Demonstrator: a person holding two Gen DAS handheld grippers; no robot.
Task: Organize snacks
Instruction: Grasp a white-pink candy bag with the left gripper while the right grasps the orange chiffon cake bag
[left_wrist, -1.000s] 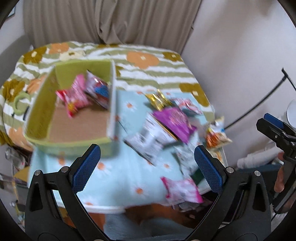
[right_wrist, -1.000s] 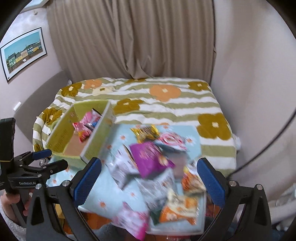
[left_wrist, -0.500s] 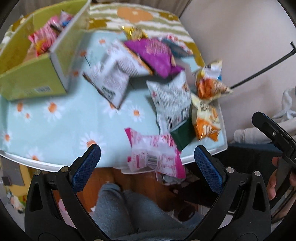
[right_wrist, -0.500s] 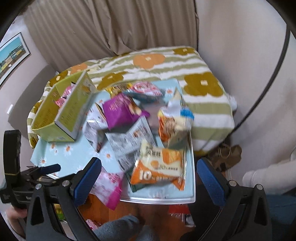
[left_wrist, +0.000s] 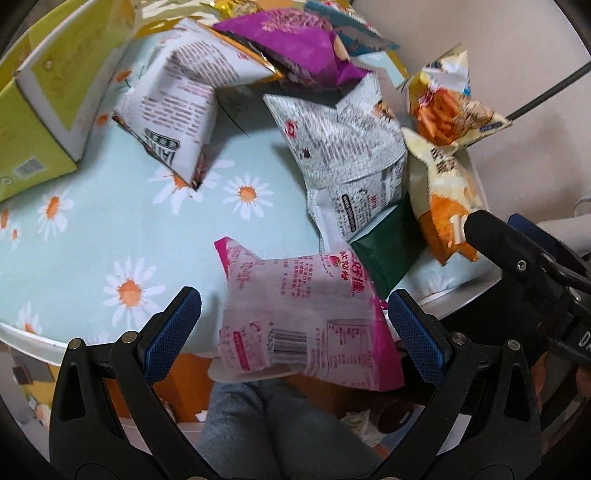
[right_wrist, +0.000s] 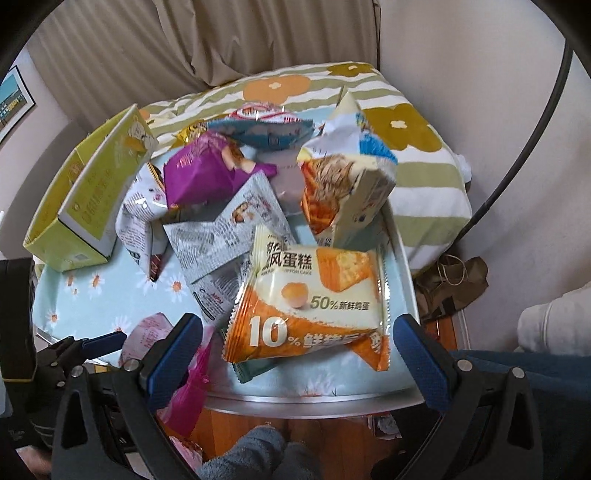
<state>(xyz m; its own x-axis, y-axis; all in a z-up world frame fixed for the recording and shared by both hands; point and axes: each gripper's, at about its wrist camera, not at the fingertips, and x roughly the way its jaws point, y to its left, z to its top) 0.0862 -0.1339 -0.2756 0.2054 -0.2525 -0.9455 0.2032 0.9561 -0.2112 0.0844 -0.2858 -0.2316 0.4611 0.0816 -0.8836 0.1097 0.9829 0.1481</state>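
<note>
A pile of snack packets lies on a tray table with a daisy cloth (left_wrist: 92, 229). My left gripper (left_wrist: 293, 326) is open, its blue pads either side of a pink and white packet (left_wrist: 295, 321) that overhangs the table's front edge. My right gripper (right_wrist: 299, 354) is open, straddling an orange and cream cake packet (right_wrist: 314, 306) near the front edge. Behind lie grey newsprint packets (left_wrist: 343, 155), a purple packet (right_wrist: 199, 173) and an orange strips packet (right_wrist: 340, 192). A green cardboard box (right_wrist: 88, 199) stands at the left.
A bed with a striped flower cover (right_wrist: 406, 122) is behind the table, curtains beyond. A black cable (right_wrist: 524, 147) runs along the right wall. A brown paper bag (right_wrist: 454, 280) lies on the floor at the right. My grey-trousered knees (left_wrist: 273, 428) are below the table edge.
Both grippers have dropped down and closer to the front of the table. The pink packet now sits between the left pads, the cake packet between the right pads. Both stay open.
</note>
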